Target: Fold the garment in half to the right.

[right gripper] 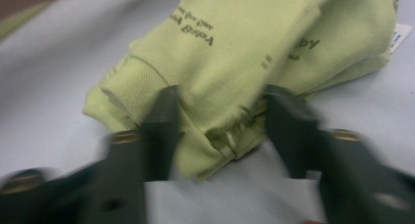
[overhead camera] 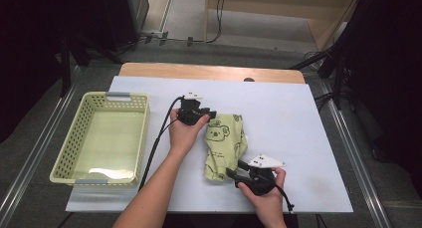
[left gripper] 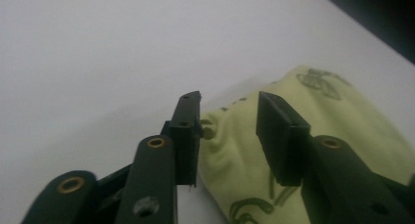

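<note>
With both grippers' jaws parted at the folded cloth point(overhead camera: 225, 146) | fold seemingly done | next: you regrip, carry to basket point(overhead camera: 140, 133).

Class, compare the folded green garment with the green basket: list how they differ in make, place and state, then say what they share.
The garment is soft printed cloth, folded flat; the basket is a rigid box with perforated walls. The garment lies mid-table between the left gripper and the right gripper; the basket stands apart at the table's left, with nothing in it. Both are pale yellow-green.
</note>
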The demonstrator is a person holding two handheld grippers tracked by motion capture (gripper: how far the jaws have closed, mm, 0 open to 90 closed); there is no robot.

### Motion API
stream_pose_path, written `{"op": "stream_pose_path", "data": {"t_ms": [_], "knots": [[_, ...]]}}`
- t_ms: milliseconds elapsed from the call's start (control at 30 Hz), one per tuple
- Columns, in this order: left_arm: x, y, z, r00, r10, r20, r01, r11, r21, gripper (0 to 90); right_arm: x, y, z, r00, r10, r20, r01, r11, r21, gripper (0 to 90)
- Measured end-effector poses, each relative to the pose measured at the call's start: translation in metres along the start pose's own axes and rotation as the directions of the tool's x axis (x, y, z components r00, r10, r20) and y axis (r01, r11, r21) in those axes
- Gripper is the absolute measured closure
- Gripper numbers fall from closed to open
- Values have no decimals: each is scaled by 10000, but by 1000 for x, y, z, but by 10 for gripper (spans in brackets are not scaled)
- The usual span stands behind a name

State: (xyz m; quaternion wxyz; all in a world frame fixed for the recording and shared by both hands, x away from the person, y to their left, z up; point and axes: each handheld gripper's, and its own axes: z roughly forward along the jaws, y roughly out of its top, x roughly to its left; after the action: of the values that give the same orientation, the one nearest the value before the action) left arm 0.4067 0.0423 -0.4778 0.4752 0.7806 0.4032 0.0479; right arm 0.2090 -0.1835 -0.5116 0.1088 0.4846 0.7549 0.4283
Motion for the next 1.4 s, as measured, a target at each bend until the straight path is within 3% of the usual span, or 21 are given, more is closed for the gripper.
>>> {"op": "stream_pose_path", "data": {"t_ms": [133,200,267,367,433,500,1067,1400], "knots": [[-8,0,-12,9999,120,7,-120,9988,-484,431,-5,5,-9,9998,-197,70,199,9995,-243,126],[-13,0,-17,9999,118,1,-118,9972,-745,357,-7,7,-13,9994,-346,-12,346,9989,-329,97],[-18,-2,-21,9998,147,160,-133,9961,-867,275,-9,9,-17,9983,-556,-165,549,9977,-410,0],[-26,-5,-26,9994,350,-19,-351,9950,-930,123,-11,13,-22,9966,-757,-331,741,9961,-470,0],[-31,-9,-29,9987,507,32,-501,9937,-1001,99,-13,16,-23,9963,-842,-145,835,9955,-456,0],[-35,-11,-32,9983,540,197,-518,9940,-961,7,-16,19,-25,9959,-905,-69,901,9948,-480,0],[-57,-44,-50,9945,950,451,-909,9920,-872,0,-41,44,-40,9959,-864,259,884,9924,-862,0],[-69,-64,-56,9915,1187,536,-1153,9913,-631,0,-52,63,-40,9936,-1013,499,1058,9894,-995,0]]}}
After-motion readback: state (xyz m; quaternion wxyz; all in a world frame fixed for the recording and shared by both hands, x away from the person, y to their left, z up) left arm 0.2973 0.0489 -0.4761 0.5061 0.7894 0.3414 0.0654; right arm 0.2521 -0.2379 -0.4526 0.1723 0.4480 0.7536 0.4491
